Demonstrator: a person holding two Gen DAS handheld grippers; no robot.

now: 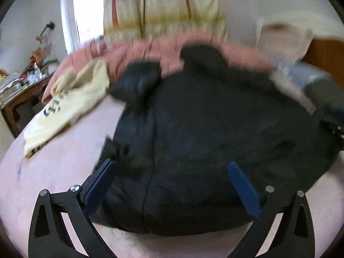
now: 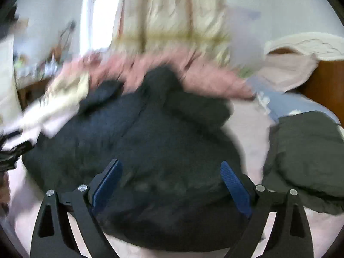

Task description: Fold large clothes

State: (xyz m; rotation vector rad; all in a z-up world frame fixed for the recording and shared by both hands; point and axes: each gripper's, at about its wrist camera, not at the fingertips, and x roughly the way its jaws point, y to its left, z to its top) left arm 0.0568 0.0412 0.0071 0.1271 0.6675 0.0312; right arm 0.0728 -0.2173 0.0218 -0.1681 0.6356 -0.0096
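Left gripper [image 1: 172, 173]: we are holding it wide open over the near part of the dark jacket [image 1: 215, 129]; nothing is clamped between its blue pads

Right gripper [image 2: 171, 172]: we are keeping it spread wide too, empty, above the same jacket [image 2: 139, 139]

Jacket: it is lying bunched on the pink bed [image 1: 53, 172], near edge toward us; we are judging both grippers are placed here to take that edge for a fold

Neighbours: a cream garment [image 1: 71, 107] is lying just beside it, a grey-green one [image 2: 307, 161] on the other side

Writing: dark letters are showing on the cream garment; too blurred to read
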